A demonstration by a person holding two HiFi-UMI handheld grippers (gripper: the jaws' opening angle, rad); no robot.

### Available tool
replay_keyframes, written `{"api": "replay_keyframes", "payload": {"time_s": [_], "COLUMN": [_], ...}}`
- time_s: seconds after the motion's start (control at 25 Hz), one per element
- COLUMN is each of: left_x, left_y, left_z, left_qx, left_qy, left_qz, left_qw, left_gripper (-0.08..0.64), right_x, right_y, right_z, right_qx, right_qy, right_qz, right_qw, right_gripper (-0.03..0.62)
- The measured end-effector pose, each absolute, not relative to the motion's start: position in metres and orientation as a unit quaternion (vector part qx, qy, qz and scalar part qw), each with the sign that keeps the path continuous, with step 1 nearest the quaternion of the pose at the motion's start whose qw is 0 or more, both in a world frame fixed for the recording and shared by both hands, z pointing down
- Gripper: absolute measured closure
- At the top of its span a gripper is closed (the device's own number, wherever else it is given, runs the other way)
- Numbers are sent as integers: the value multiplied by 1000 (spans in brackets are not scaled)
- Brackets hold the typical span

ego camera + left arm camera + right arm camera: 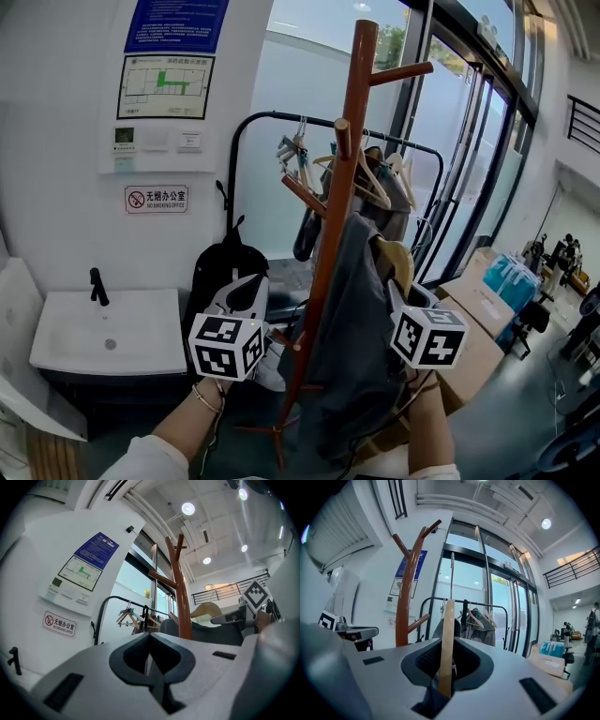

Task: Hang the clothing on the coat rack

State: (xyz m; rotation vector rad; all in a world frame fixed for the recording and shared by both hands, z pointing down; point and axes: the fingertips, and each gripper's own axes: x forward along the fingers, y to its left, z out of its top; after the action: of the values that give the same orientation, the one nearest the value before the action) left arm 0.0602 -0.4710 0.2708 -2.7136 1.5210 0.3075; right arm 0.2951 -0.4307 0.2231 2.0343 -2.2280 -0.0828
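Slippage is your risk: your right gripper (446, 663) pinches the pale wooden hanger (448, 630) of the grey garment (356, 323), which hangs between both grippers against the tall brown wooden coat rack (343, 187), while your left gripper (151, 660) is closed on nothing, so any tilt could twist the hanger free.

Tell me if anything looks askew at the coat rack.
The grey garment slumps bunched against the rack's pole rather than hanging from a peg. Its wooden hanger looks steeply tilted instead of level, clamped in the right gripper. Nothing looks damaged or spilled.
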Motion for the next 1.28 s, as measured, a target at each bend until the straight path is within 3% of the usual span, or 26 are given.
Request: {"api": "replay_keyframes", "payload": {"time_s": [1.28], "left_x": [66], "left_y": [-470], "left_z": [185], "left_qx": [-872], "left_qy": [469], "left_qz": [119], "left_qw": [72], "left_gripper": [552], "right_x": [259], "right_y": [-421], "right_z": [83], "right_qx": [679], "right_qy": [-713], "right_qz": [-159], "right_qw": [70], "right_gripper": [523]}}
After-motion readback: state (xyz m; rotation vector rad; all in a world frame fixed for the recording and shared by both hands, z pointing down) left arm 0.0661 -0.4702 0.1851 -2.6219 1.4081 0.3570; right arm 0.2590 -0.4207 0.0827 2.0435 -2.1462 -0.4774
